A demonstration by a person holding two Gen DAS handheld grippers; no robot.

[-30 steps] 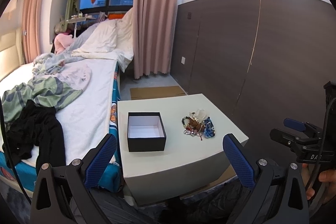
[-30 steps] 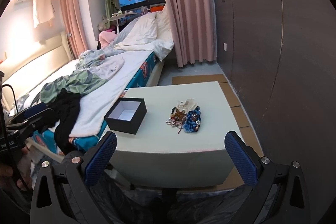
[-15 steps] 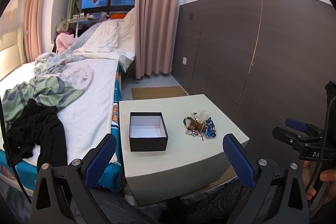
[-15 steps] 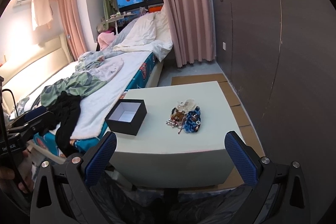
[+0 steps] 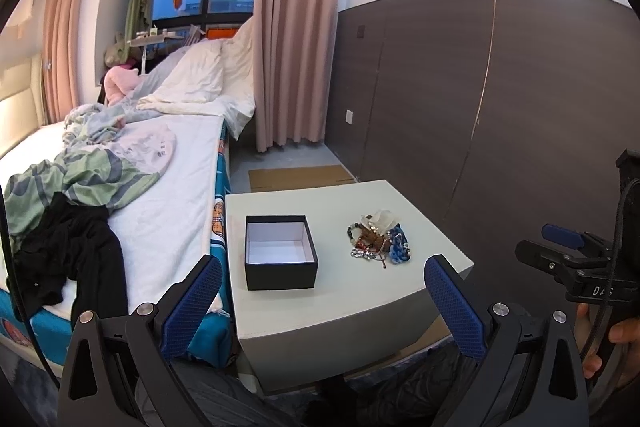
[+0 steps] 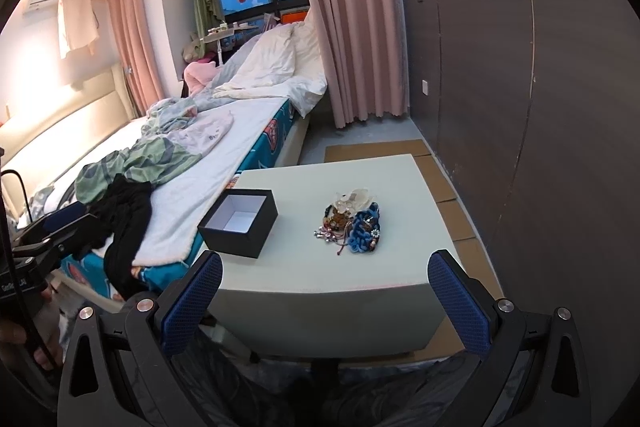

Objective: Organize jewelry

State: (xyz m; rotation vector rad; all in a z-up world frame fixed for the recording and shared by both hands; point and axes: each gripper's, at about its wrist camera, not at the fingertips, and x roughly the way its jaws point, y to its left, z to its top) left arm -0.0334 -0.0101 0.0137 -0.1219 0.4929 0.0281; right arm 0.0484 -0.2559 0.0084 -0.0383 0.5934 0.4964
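Observation:
A pile of jewelry (image 5: 378,241) with beads, a blue braided piece and a clear piece lies on a pale green table (image 5: 352,303). It also shows in the right wrist view (image 6: 354,219). An open black box (image 5: 280,251) with a white inside stands left of the pile, empty; the right wrist view shows it too (image 6: 239,223). My left gripper (image 5: 320,303) is open and empty, short of the table's near edge. My right gripper (image 6: 326,301) is open and empty, also short of the near edge.
A bed (image 5: 160,195) with crumpled clothes runs along the table's left side. A dark panelled wall (image 5: 500,107) stands to the right. Flat cardboard (image 6: 452,203) lies on the floor by the wall. Pink curtains (image 5: 296,27) hang behind.
Both views have shifted slightly; the table, box and jewelry sit a little closer and more central. Both grippers stay open. Nothing on the table has moved.

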